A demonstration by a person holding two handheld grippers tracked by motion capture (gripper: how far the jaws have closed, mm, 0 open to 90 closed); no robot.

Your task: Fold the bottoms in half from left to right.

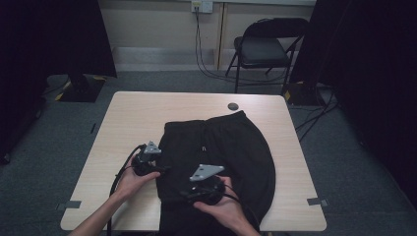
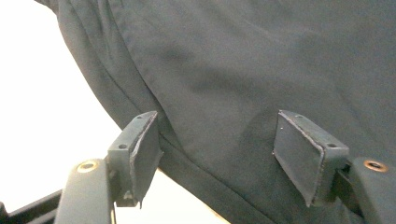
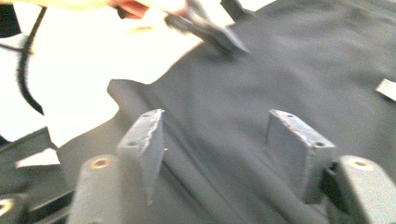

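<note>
A black garment point(image 1: 231, 147), like shorts or trousers with an elastic waistband at the far end, lies flat on a light wooden table point(image 1: 137, 113). My left gripper point(image 1: 162, 169) is at the garment's left edge. In the left gripper view its jaws point(image 2: 215, 149) stand open over the side seam of the cloth point(image 2: 243, 70), with no fold pinched between the pads. My right gripper point(image 1: 189, 192) hovers over the near middle of the garment. Its jaws point(image 3: 215, 144) are open above the dark cloth point(image 3: 280, 70), and the left gripper point(image 3: 210, 28) shows beyond them.
A small white label point(image 1: 203, 148) sits on the garment's middle. A round dark grommet point(image 1: 233, 106) is set in the table's far side. Behind the table stand a folding chair point(image 1: 265, 46) and loose cables. Grey tape marks point(image 1: 73, 204) sit near the front corners.
</note>
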